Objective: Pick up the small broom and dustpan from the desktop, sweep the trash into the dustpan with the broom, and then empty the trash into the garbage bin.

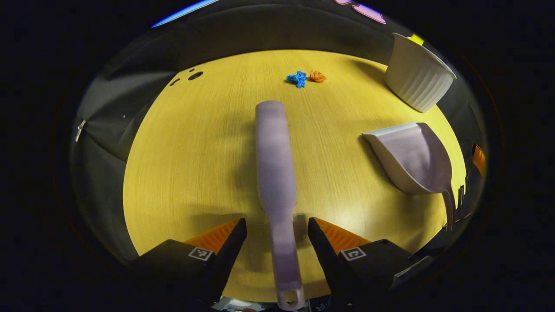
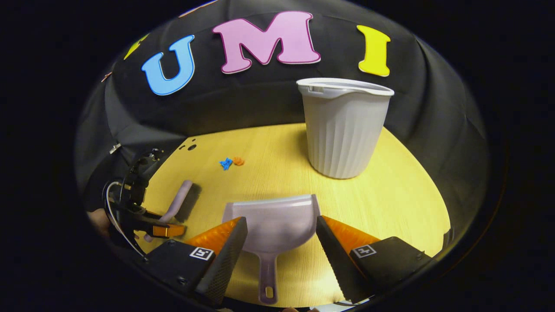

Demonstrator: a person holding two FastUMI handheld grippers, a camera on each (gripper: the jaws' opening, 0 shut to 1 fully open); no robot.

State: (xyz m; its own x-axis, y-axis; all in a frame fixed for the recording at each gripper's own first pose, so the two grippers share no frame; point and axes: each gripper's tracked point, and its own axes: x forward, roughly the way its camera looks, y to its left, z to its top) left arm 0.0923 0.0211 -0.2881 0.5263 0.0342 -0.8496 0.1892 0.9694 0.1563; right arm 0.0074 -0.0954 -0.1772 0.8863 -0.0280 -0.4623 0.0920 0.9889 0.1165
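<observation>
In the left gripper view, the left tool [image 1: 277,229] stands wide astride the pale lilac plastic broom [image 1: 277,182] handle, untouched, on the yellow wooden worktop [image 1: 182,164].

In the right gripper view, the right tool [image 2: 282,234] gapes wide around the lilac plastic dustpan [image 2: 273,225] near the front edge. Nothing is lifted; the small blue and orange crumpled trash [image 2: 232,162] lies unswept, beside the white ribbed garbage bin [image 2: 344,130] toward the back.

broom [image 1: 277,182] lies left of the dustpan [image 1: 412,158] on the desk [image 1: 190,164]; bin [image 2: 344,128] stands behind, scraps [image 1: 305,78] further back.
</observation>
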